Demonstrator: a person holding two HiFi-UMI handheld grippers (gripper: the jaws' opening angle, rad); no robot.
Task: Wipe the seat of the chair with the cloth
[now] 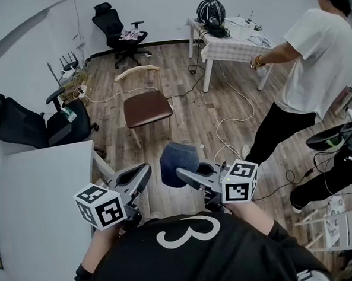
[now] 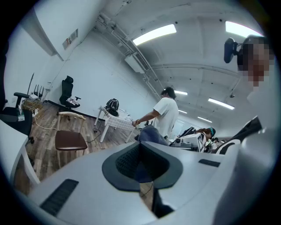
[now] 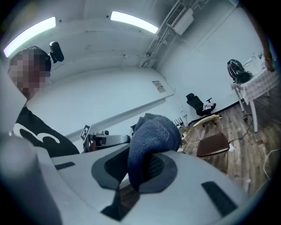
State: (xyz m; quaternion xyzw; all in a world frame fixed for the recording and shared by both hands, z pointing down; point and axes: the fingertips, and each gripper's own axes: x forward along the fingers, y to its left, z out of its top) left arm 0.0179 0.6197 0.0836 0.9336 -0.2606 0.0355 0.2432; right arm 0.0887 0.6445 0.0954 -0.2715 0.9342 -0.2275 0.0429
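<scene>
Two grippers are held low in front of the person. The right gripper (image 1: 183,173) has its fingers closed on a dark blue cloth (image 1: 178,157), which bunches up above the pads in the right gripper view. The left gripper (image 1: 143,171) has its fingers together with nothing between them.

The brown-seated wooden chair (image 1: 147,108) stands on the wood floor (image 1: 181,125) well ahead of both grippers, toward the far wall. The cloth has not yet reached the seat, so the step in hand looks like carrying it over.

To do this well, I would walk in close enough for the seat to sit squarely under the right gripper. A white cable (image 1: 237,112) loops over the floor just right of the chair and is worth stepping clear of. The cloth should then be lowered so that its loose, bulging part lies flat on the seat and the fingers stay off the surface. Long overlapping strokes from the backrest side to the front edge would cover it. The clamp should stay firm, since a soft towel can drag out under friction. The free left gripper could steady the backrest (image 1: 136,72).
</scene>
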